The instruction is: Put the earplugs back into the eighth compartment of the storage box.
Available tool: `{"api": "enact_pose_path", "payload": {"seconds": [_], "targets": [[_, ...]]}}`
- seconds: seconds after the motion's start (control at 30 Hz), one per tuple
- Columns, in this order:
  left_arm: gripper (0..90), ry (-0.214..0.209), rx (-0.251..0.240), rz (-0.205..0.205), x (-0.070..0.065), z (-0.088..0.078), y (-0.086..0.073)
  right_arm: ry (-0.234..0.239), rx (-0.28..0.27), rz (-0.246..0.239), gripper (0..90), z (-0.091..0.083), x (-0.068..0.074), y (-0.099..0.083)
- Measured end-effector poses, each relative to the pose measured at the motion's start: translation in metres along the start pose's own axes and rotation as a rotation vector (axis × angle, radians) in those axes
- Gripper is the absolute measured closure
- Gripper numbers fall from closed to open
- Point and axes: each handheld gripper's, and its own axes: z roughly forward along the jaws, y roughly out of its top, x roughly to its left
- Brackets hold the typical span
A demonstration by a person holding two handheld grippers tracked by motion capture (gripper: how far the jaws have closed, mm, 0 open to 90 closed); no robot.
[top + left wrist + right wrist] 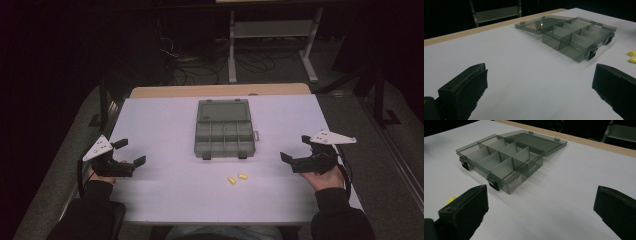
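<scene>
Both pairs of jaws are standing wide apart and holding nothing: the left gripper is resting at the table's left edge, the right gripper at its right. Between them the smoky divided organizer box is lying open, lid folded back, compartments apparently empty. Two yellow earplug-like pieces are waiting just before it on the white table. Judging by this, nothing is sorted yet; picking and placing both probably remains.
</scene>
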Motion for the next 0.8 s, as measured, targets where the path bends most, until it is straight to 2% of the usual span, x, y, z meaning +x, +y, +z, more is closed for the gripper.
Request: {"api": "enact_pose_path", "payload": {"seconds": [0.3,0.57,0.8], "targets": [[0.0,-0.004,0.006,0.000,-0.0002,0.0008,-0.0002,0.007,-0.009,0.007,0.0,-0.0015,-0.0003,0.0001],[0.0,-0.009,0.011,0.000,-0.0004,0.0018,-0.0005,0.024,0.017,0.003,0.0,0.0013,0.0011,0.0015],[0.0,-0.010,0.013,0.001,-0.0006,0.0019,-0.0004,0.042,0.038,-0.020,0.0,0.0058,0.0040,0.0053]]}}
